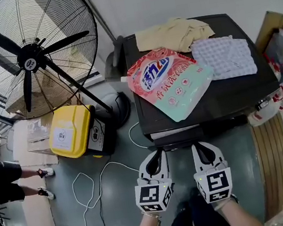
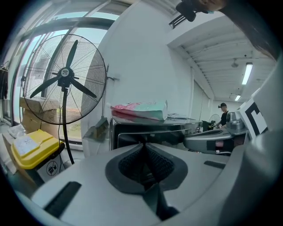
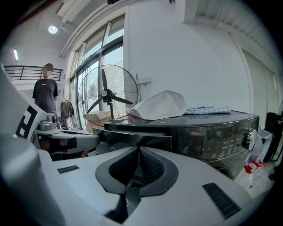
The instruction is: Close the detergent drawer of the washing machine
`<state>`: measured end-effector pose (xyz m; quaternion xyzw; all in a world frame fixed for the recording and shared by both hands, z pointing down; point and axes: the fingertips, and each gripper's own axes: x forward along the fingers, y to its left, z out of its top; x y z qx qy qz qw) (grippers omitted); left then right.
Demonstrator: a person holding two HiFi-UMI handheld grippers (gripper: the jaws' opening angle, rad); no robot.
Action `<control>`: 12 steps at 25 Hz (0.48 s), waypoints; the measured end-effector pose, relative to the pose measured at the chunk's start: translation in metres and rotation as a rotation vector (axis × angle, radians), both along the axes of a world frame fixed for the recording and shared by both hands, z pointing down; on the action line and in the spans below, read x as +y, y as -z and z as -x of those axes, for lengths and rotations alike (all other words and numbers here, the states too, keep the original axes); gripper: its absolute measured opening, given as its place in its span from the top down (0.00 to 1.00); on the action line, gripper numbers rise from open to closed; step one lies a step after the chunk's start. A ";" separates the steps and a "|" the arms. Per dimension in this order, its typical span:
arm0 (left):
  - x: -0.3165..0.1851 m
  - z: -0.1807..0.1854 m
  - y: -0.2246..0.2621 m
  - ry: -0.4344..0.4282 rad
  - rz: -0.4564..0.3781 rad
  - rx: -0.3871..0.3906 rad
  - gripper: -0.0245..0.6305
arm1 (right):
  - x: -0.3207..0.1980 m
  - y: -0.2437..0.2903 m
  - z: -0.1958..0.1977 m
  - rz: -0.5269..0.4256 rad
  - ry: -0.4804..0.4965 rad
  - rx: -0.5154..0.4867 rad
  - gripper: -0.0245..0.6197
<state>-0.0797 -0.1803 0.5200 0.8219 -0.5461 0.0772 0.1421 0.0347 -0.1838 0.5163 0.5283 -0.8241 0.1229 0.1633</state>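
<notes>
1. Detergent drawer (image 1: 174,132), dark and slim, juts open from the black washing machine (image 1: 234,95); its contents are hidden.
2. Your left gripper (image 1: 157,154) and right gripper (image 1: 197,148) hover just before it, jaws together, empty.
3. A pink-and-green detergent pouch (image 1: 171,81) lies on top.

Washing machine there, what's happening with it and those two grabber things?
A person holds the left gripper and the right gripper just in front of the washing machine. Its detergent drawer sticks out, not yet pushed in. Both grippers' jaws are together and hold nothing. A detergent bag, a yellow cloth and a checked cloth lie on top.
</notes>
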 end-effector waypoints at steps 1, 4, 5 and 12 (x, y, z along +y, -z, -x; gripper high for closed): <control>-0.004 0.000 0.000 0.002 0.004 0.002 0.92 | -0.004 0.000 0.001 0.008 0.000 -0.001 0.91; -0.014 0.001 0.001 0.003 0.012 -0.001 0.92 | -0.013 0.001 0.002 0.016 0.002 0.000 0.91; -0.015 0.001 0.001 0.002 0.011 -0.002 0.92 | -0.014 0.001 0.002 0.013 0.002 0.000 0.91; -0.017 0.003 0.001 0.000 0.000 -0.003 0.92 | -0.016 0.000 0.003 0.000 -0.002 0.000 0.91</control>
